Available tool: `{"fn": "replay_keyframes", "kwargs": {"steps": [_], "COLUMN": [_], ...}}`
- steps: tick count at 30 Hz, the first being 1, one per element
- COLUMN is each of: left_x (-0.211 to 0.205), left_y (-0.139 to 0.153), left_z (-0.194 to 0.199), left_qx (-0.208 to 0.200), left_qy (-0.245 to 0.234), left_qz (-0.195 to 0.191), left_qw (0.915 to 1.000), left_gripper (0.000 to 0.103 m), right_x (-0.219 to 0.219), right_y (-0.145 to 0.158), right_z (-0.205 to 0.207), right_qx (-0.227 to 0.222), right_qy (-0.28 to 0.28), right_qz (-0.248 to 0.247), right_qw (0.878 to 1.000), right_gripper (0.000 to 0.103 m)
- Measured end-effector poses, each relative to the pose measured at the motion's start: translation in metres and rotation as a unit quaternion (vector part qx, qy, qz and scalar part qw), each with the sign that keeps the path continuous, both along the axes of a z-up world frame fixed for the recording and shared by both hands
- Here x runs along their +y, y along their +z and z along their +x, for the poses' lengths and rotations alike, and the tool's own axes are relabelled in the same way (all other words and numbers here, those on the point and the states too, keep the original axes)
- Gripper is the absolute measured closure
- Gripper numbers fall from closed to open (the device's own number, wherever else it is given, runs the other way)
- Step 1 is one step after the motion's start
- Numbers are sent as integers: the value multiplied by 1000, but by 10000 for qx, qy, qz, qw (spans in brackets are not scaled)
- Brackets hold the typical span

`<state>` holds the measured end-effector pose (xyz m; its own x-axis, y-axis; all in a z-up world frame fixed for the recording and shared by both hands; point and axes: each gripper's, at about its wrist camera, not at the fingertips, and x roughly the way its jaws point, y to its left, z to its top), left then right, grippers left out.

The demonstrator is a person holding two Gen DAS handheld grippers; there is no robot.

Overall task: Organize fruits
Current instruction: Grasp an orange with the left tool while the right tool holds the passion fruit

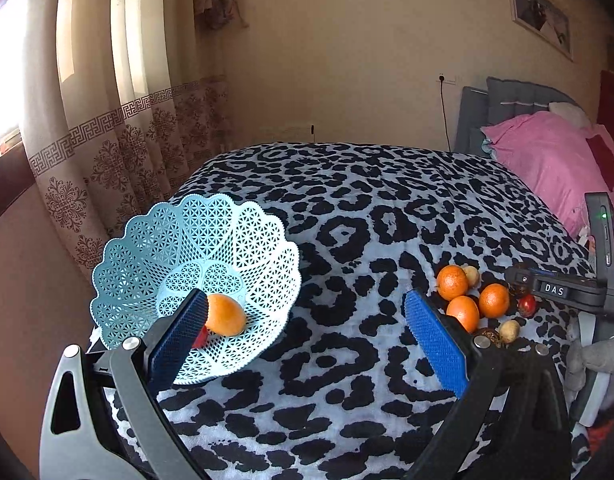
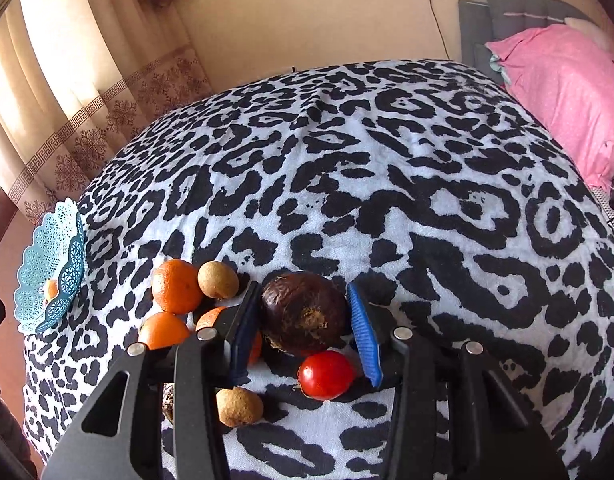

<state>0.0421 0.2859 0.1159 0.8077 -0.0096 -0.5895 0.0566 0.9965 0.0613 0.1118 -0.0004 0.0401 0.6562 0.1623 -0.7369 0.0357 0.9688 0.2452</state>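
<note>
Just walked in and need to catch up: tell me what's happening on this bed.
A person is sorting fruit with two handheld grippers. The right gripper is open around a dark brown fruit in the pile on the blanket, its pads either side but not clearly clamped. The left gripper hangs open and empty near the blue basket, which already holds an orange.

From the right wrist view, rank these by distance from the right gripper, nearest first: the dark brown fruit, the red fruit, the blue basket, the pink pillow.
1. Dark brown fruit, between the right gripper fingers.
2. Red fruit, just below the fingers, toward the camera.
3. Blue basket, far left at the bed edge.
4. Pink pillow, far upper right.
</note>
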Motion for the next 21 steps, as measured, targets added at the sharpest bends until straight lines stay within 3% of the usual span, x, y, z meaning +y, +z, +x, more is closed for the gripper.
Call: {"fn": "replay_keyframes", "kwargs": {"steps": [11,21], "left_x": [-61,-112], "left_y": [-28,-61], "left_z": [22,46], "left_qx": [535,1184], "left_qy": [-669,-1309], "left_qz": [31,-97], "left_qw": [9963,9843], "left_gripper": [3,3], "right_x": [-20,-35], "right_y": [20,15], "right_z": [-20,-27], "right_qx": [-349,-391], "right_qy": [-118,-196], "right_qz": [176,295], "right_qw": [9992,9986], "right_gripper": [59,59]}}
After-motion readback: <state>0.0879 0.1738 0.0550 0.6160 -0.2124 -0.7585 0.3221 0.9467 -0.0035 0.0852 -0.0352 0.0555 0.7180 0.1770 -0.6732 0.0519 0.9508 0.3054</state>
